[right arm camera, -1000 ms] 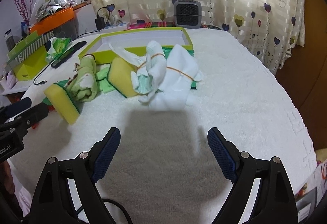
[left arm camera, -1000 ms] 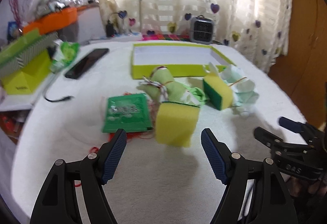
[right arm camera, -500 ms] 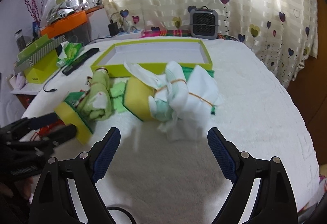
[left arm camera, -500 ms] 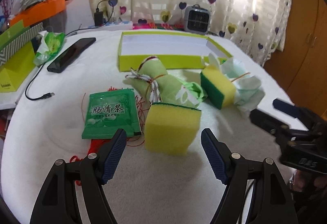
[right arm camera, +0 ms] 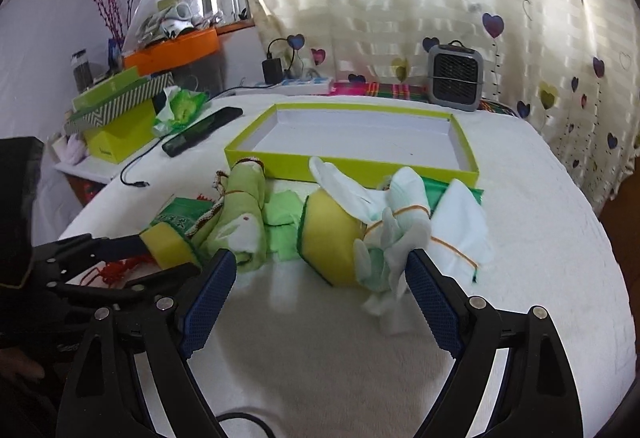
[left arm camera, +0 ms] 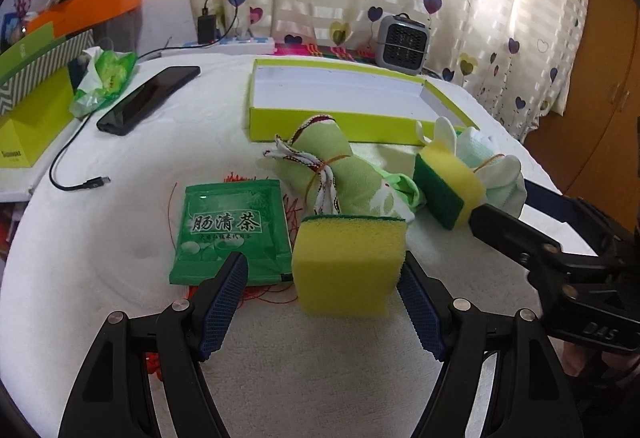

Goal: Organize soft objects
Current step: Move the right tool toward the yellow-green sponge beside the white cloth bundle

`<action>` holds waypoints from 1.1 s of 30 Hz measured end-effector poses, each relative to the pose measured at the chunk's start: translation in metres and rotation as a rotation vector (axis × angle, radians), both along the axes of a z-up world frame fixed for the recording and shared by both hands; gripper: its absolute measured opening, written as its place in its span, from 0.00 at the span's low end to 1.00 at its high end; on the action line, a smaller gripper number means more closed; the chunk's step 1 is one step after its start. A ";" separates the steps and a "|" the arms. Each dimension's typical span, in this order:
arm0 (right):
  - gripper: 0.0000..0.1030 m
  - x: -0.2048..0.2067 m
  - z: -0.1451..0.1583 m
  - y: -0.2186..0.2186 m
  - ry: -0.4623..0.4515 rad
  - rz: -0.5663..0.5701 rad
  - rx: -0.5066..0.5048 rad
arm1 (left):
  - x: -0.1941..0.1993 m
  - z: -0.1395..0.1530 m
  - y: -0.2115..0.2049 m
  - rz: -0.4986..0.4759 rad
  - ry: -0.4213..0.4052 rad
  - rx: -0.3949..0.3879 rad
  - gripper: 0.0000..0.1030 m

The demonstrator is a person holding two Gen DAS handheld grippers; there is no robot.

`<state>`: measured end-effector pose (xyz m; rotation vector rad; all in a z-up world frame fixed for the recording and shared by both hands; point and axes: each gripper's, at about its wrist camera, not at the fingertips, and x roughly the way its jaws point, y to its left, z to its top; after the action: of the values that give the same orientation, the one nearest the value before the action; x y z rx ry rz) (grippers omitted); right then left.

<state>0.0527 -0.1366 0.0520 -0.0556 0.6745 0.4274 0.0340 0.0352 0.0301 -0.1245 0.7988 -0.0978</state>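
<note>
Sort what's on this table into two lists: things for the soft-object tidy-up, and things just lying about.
For the job:
near sponge
far sponge
green cloth bundle
white cloth bundle
lime tray

Lying about:
phone
tea packet
cable
small heater

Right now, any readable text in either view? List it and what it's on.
"肠清茶": green sachet, large white characters.
Smaller line under it: too small to read.
"DAS": right tongs body, partly cut off.
Yellow-green box: dark word near its bottom edge, blurred, unreadable.
Nothing else legible.
</note>
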 end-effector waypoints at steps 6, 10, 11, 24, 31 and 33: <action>0.82 0.006 -0.001 -0.001 0.011 -0.001 0.006 | 0.003 0.001 -0.003 0.000 0.011 0.026 0.74; 0.82 0.006 -0.003 -0.001 0.011 -0.026 -0.021 | 0.005 0.000 -0.005 0.007 0.019 0.032 0.74; 0.82 0.006 -0.003 0.000 0.006 -0.029 -0.026 | 0.005 0.000 -0.006 0.006 0.019 0.033 0.74; 0.75 -0.001 0.007 0.002 -0.103 -0.038 -0.071 | 0.007 -0.004 -0.003 0.001 0.033 0.009 0.74; 0.57 0.002 0.004 0.007 -0.109 -0.036 -0.101 | 0.005 -0.004 0.004 0.003 0.030 -0.024 0.74; 0.48 0.005 0.003 0.010 -0.102 -0.023 -0.110 | 0.004 -0.003 0.006 0.005 0.024 -0.032 0.74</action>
<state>0.0581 -0.1267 0.0547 -0.1728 0.5971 0.3622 0.0383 0.0412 0.0271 -0.1578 0.8212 -0.1042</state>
